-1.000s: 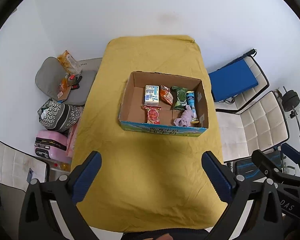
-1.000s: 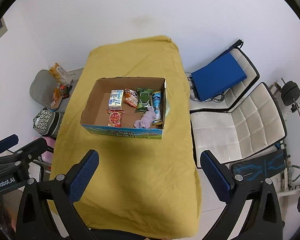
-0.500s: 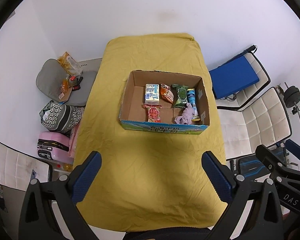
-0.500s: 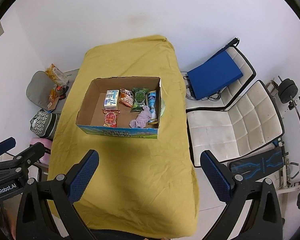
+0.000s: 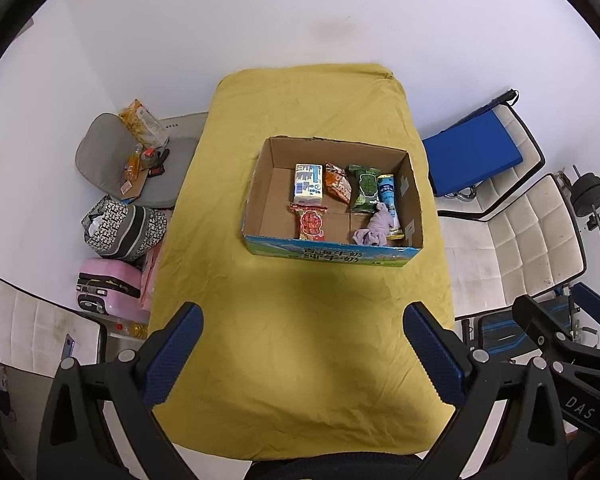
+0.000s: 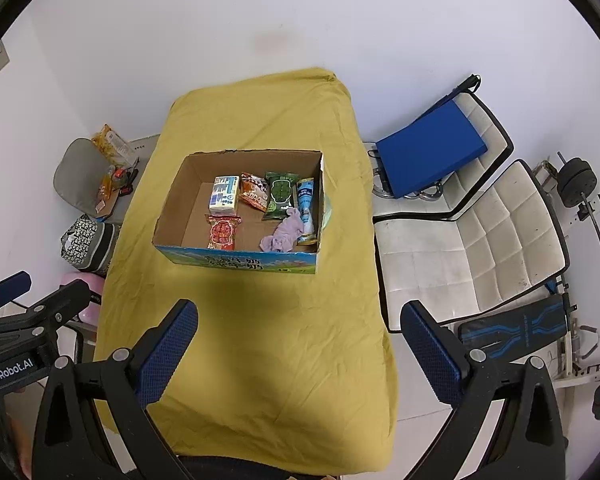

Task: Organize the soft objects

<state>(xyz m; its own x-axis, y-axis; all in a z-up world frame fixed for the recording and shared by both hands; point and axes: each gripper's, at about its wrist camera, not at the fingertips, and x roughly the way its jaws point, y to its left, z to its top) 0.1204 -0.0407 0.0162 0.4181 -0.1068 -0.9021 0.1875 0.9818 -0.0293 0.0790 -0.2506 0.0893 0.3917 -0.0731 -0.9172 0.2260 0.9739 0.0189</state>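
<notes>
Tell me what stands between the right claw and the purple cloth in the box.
Only the cardboard box's near wall: the purple cloth lies just behind it, beside the blue tube. The open right claw is above bare yellow cloth.

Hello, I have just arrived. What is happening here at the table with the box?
A person holds two claws above a table with a yellow cloth. The left claw and right claw are both open and hold nothing. The cardboard box already contains the soft items: several snack packets, a white carton and a crumpled purple cloth. Nothing is being grasped now.
</notes>
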